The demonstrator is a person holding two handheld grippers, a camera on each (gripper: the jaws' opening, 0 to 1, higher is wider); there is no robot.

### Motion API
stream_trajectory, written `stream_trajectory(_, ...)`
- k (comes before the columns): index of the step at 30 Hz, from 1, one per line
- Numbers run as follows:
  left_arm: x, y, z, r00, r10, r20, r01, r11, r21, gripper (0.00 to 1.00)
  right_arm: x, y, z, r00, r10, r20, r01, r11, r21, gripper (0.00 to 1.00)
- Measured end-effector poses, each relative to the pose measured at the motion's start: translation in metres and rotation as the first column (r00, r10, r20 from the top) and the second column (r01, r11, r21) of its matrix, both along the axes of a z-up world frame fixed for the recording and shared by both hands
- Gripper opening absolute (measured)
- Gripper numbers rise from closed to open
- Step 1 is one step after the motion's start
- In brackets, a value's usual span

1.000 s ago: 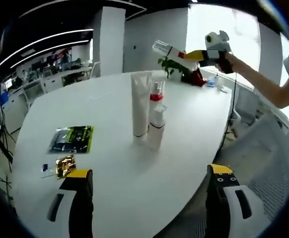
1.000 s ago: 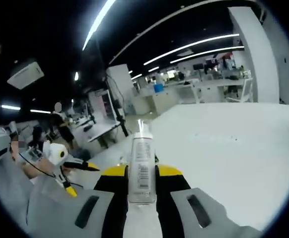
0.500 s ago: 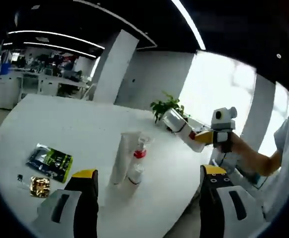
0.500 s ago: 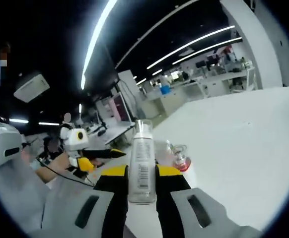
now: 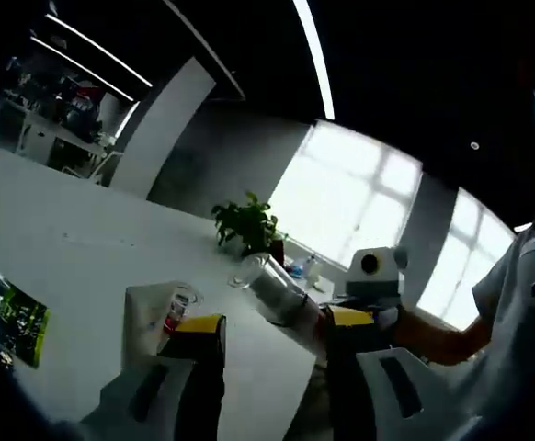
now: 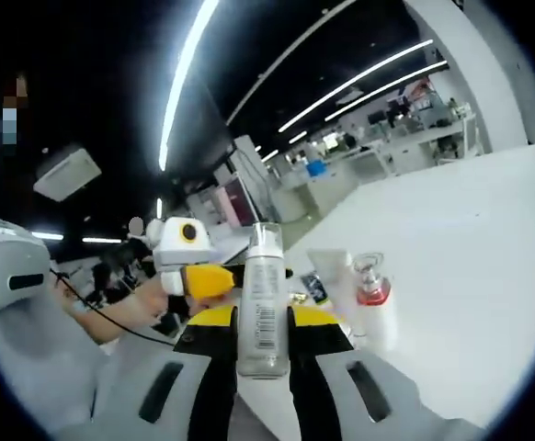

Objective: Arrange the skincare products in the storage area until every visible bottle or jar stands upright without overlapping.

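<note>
The right tool [image 6: 263, 335] clamps a clear bottle [image 6: 264, 303] at lower centre, just left of the tube [image 6: 327, 276] on the counter [image 6: 470, 239]; the left tool [image 5: 272, 354] gapes open.

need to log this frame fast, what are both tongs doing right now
Left tongs: open, holding nothing.
Right tongs: shut on the clear bottle, held above the white table.

Right claw [image 6: 263, 344] w/ bottle [image 6: 264, 303] nearer left claw [image 5: 272, 344].
</note>
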State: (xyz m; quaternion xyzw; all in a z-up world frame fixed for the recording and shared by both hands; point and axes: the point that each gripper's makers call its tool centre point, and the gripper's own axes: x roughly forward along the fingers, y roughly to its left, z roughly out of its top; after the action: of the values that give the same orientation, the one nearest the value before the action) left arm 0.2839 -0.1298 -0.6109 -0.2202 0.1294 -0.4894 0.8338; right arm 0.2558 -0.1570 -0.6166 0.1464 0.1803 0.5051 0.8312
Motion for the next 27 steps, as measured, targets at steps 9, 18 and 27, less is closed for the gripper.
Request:
stream_trajectory(9, -0.013, -0.007, 0.003, 0.996, -0.076, -0.046, 0.069, 0.988, -0.136, 0.25, -0.008, 0.005, -0.007, 0.999, 0.009, -0.042, -0.008, 0.999, 0.034, 0.2)
stream_trajectory(18, -0.017, -0.011, 0.003, 0.991, -0.099, -0.091, 0.078, 0.974, -0.214, 0.23, -0.011, 0.015, -0.011, 0.997, 0.03, -0.073, -0.027, 0.999, 0.046, 0.2)
stream_trajectory(27, -0.021, -0.019, -0.007, 0.986, -0.118, -0.12, 0.098, 0.982, -0.162, 0.26, -0.015, 0.023, -0.021, 0.996, 0.053, -0.07, -0.053, 0.999, -0.005, 0.2)
